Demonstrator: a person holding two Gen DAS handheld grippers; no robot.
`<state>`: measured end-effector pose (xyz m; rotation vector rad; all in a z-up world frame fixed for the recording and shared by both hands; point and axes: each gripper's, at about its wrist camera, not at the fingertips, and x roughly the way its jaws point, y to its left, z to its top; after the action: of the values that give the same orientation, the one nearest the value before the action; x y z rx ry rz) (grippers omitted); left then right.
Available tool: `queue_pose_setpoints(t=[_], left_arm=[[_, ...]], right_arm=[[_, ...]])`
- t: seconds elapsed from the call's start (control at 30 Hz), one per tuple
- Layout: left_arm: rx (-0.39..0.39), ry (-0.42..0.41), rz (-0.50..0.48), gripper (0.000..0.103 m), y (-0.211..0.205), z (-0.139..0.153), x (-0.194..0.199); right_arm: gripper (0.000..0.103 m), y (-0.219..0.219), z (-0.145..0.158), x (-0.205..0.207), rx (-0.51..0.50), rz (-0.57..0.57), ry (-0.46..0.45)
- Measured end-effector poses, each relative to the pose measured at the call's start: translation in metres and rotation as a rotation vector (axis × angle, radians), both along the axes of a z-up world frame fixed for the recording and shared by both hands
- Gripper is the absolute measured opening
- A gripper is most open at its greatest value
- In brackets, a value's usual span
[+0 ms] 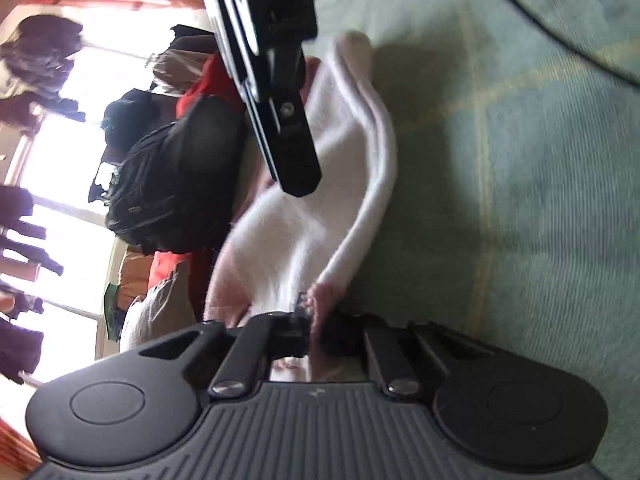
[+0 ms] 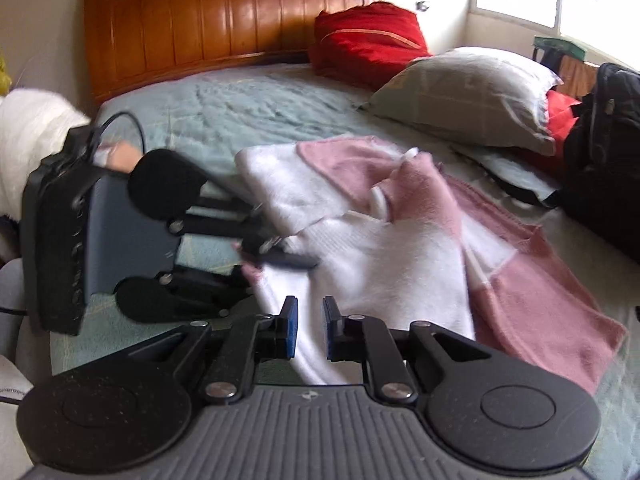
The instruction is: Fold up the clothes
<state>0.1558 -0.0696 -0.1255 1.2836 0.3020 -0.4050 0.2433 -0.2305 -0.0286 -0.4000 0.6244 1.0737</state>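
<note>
A fluffy pink and white sweater (image 2: 400, 264) lies crumpled on the pale green bedspread (image 2: 240, 108). In the right wrist view my left gripper (image 2: 296, 258) comes in from the left, shut on a pink edge of the sweater. Its own view shows the same pinch, the left gripper (image 1: 308, 312) closed on pink cloth of the sweater (image 1: 320, 208). My right gripper (image 2: 310, 328) hovers over the white part near the front, its blue pads a small gap apart and not pressing on the cloth. The right gripper (image 1: 300, 180) also shows as a dark bar over the sweater.
A grey pillow (image 2: 468, 92) and a red pillow (image 2: 368, 36) lie near the wooden headboard (image 2: 200, 20). A black backpack (image 2: 604, 152) stands at the bed's right edge. A person's white fluffy sleeve (image 2: 32, 128) is behind the left gripper. A dark cable (image 1: 560, 32) crosses the bedspread (image 1: 520, 160).
</note>
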Motion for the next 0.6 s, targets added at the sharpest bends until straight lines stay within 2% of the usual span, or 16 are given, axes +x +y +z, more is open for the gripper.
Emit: queue_pose_setpoints(t=[0.1, 0.27, 0.4, 0.5, 0.6], left_arm=[[-0.064, -0.067, 0.01, 0.004, 0.0, 0.023, -0.004], [-0.189, -0.17, 0.025, 0.004, -0.004, 0.071, -0.011], [-0.241, -0.228, 0.014, 0.004, -0.004, 0.098, -0.016], [-0.245, -0.232, 0.012, 0.004, -0.004, 0.107, -0.024], [-0.235, -0.23, 0.016, 0.004, -0.004, 0.109, -0.028]], right_arm=[[0.016, -0.008, 0.01, 0.016, 0.031, -0.05, -0.016], [0.016, -0.02, 0.027, 0.069, 0.093, -0.181, -0.009], [0.016, -0.018, 0.022, 0.129, 0.11, -0.265, 0.119], [0.016, -0.011, 0.01, 0.165, 0.118, -0.259, 0.246], [0.016, -0.002, -0.004, 0.186, 0.112, -0.255, 0.321]])
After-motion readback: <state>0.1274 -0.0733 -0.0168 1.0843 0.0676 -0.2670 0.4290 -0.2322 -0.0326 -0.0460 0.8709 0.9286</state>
